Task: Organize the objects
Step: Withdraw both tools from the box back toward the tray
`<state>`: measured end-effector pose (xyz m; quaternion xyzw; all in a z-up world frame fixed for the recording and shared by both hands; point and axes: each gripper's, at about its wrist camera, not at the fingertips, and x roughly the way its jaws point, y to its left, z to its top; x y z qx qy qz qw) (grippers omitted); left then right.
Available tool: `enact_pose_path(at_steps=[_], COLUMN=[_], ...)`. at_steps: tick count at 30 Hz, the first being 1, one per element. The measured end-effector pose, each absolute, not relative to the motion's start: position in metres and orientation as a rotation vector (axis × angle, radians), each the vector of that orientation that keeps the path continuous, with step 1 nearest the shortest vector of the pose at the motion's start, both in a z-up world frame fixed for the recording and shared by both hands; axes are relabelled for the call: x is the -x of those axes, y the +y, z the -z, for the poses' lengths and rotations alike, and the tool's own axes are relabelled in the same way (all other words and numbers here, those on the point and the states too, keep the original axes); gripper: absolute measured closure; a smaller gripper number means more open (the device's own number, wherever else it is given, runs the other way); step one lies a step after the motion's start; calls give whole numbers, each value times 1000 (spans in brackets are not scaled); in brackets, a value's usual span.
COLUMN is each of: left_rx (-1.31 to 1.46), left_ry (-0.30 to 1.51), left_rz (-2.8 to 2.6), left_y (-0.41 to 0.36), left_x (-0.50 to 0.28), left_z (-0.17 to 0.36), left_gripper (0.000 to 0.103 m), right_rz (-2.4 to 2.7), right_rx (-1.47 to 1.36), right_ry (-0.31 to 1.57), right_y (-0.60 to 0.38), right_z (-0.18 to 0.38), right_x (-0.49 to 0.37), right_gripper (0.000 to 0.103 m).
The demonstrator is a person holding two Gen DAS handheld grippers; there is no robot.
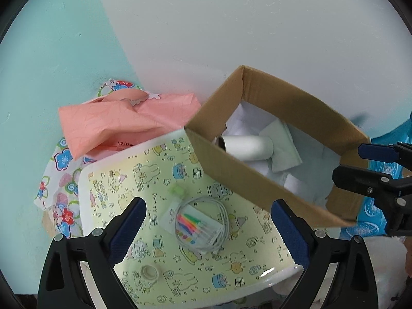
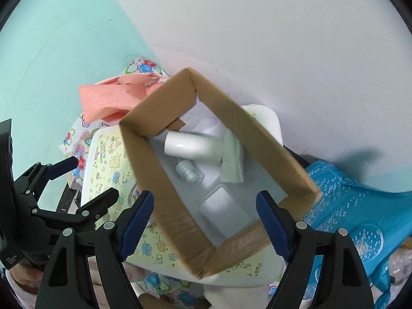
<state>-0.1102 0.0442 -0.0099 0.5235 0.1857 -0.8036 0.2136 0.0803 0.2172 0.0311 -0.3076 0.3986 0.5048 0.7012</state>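
the left gripper (image 1: 208, 221) hangs over a yellow cartoon-print tray (image 1: 123, 193), its blue-padded jaws spread wide with nothing between them. below it on the tray lie a coiled white cable (image 1: 224, 221) looped around a small card with bright coloured strips (image 1: 190, 226), a pale ring-shaped cap (image 1: 150, 272) nearer the camera, and a small green clip (image 1: 177, 190) just beyond the coil.

the right gripper (image 2: 206, 221) is over the cardboard box (image 2: 260, 139), jaws standing wide apart and gripping nothing; the box's near rim runs between them without the pads pressing on it. the box sits partly on the tray's right side. inside it lie a white cylinder (image 2: 193, 146) on its side, a small clear bottle (image 2: 189, 171) just beside it, a pale green folded cloth (image 2: 234, 159) touching the cylinder's end, and a white rectangular block (image 2: 224, 211) nearest the gripper.

beyond the tray, a crumpled pink bag (image 1: 116, 121) rests on a flower-print cloth (image 1: 61, 180). a blue patterned plastic sheet (image 2: 355, 206) lies to the right of the box. behind everything, a white and turquoise wall (image 1: 231, 25).
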Motion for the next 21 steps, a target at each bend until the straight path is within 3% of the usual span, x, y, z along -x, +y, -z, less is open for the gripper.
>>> enact_pose_path(at_steps=[21], left_rx=[-1390], left_ry=[611], left_rz=[2148], left_y=[38], left_x=[31], left_z=[21], left_gripper=[4], right_rz=[-1090], right_rx=[772], right_ry=[847], right_y=[214], right_z=[4], right_x=[4], right_gripper=[19])
